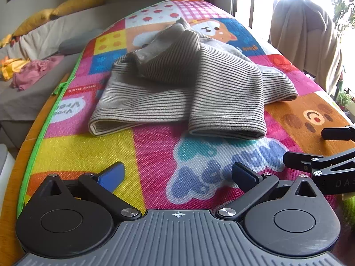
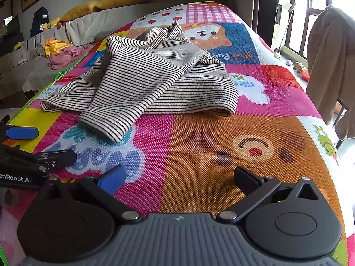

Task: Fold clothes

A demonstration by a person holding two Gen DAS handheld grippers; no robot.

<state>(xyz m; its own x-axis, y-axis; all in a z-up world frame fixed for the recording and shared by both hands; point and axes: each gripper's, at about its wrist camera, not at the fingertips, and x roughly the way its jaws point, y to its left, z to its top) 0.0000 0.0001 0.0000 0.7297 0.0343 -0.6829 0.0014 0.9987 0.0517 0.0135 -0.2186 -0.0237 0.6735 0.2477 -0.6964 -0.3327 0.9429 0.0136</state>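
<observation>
A beige garment with thin dark stripes point(image 1: 177, 84) point(image 2: 150, 79) lies partly folded in the middle of a bright cartoon-patterned mat point(image 1: 88, 150) point(image 2: 199, 155). One sleeve runs toward me and ends at a cuff. My left gripper point(image 1: 178, 177) stands open just short of the garment, nothing between its blue-padded fingers. My right gripper point(image 2: 179, 179) is open too, over the orange bear patch, to the right of the cuff. Each gripper shows at the edge of the other's view: the right gripper point(image 1: 310, 148), the left gripper point(image 2: 40, 144).
A grey sofa point(image 2: 26, 71) with yellow cushions stands at the left, with pink clothes point(image 1: 33, 71) and yellow clothes point(image 2: 54, 45) piled on it. A beige cloth point(image 2: 328, 66) hangs over a chair at the right, by bright windows. A green band point(image 1: 42, 130) edges the mat.
</observation>
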